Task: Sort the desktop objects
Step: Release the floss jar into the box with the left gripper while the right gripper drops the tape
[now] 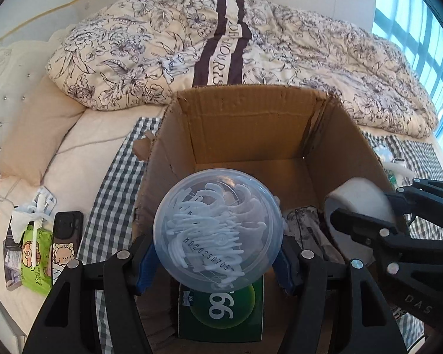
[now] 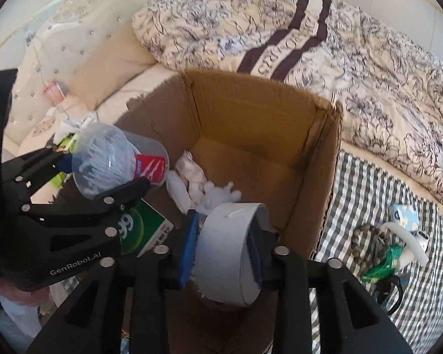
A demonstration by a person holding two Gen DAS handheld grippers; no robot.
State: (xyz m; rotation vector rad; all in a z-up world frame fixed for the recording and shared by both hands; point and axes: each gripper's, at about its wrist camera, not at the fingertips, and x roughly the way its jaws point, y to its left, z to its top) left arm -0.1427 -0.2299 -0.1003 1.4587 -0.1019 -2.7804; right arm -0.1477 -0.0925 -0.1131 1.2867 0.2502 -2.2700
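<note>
Both loads are hanging over the open cardboard box (image 1: 251,129) on the bed, so the drop-off step is in hand. The left tool (image 1: 217,261) is clamping a clear floss-pick jar (image 1: 217,230); the right tool (image 2: 224,253) is gripping a white tape roll (image 2: 230,250). Next, I judge, each needs lowering inside and opening.

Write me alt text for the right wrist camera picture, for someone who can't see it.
The right gripper holds a roll of white tape over an open cardboard box on a bed. At left, the left gripper holds a clear jar of floss picks over the same box, which contains a green carton and crumpled white tissue.
</note>
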